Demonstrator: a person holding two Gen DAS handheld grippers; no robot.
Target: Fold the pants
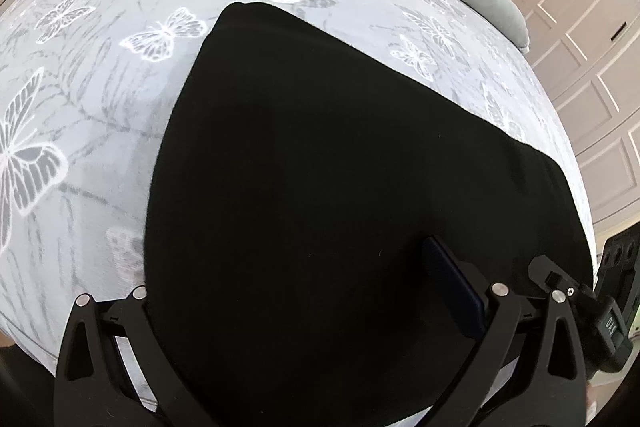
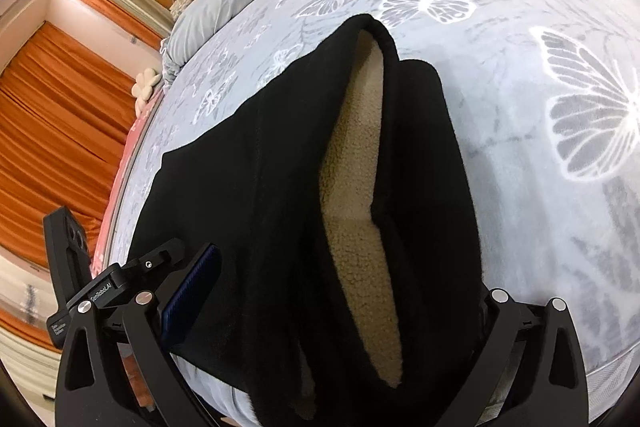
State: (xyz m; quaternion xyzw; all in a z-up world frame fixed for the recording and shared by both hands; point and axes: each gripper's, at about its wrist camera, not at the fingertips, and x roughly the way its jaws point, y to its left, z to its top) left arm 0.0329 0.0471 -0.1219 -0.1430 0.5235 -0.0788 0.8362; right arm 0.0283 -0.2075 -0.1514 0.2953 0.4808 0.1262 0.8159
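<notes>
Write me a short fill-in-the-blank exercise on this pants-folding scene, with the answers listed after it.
1. The pants are ____ in colour on the outside.
2. Their open waist shows a fleecy ____ lining.
3. The bedspread they lie on is printed with white ____.
4. The curtain seen in the right wrist view is ____.

Missing words: black; beige; butterflies; orange

The black pants (image 1: 320,167) run off the bottom edge in both views, hiding the bed (image 1: 100,107) beneath. In each view they cover one finger of the hand-held gripper.
</notes>
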